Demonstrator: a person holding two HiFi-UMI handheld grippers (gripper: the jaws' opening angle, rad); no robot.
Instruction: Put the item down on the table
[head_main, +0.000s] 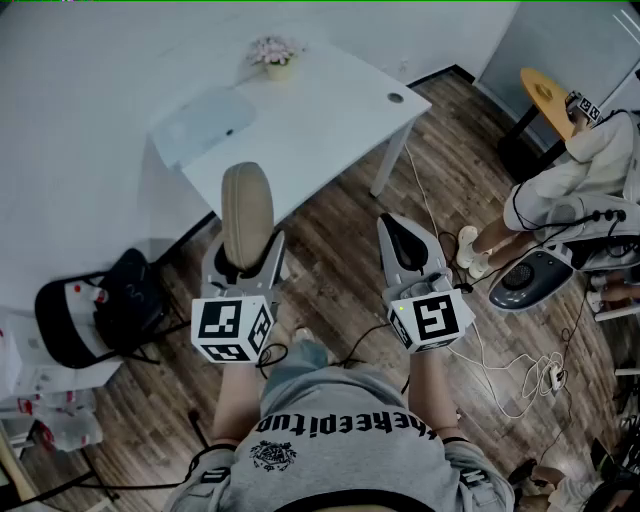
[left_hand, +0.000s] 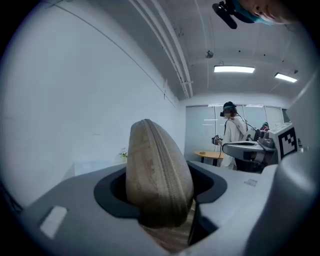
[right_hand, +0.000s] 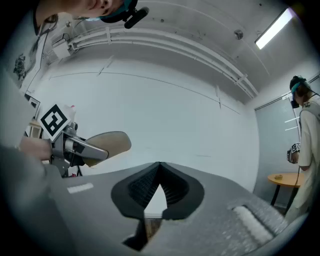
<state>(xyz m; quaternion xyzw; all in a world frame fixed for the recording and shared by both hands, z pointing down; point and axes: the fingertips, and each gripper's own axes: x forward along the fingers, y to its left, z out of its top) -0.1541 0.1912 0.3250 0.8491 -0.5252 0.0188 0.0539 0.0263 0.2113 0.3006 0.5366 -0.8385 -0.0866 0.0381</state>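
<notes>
Pouch (head_main: 247, 210) clamped in left tongs (head_main: 247, 248) reaches the table (head_main: 320, 110) near edge; right tongs (head_main: 404, 226) closed over floor (head_main: 335, 255).

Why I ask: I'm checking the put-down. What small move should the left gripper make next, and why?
Probably carry the left gripper forward until the pouch is over the table. Its jaws clamp the pouch, which seems to reach only the table's near edge, with floor below, so opening now could drop it.

The pouch (left_hand: 157, 175) is woven cloth, the table (head_main: 330, 110) smooth matt white.
</notes>
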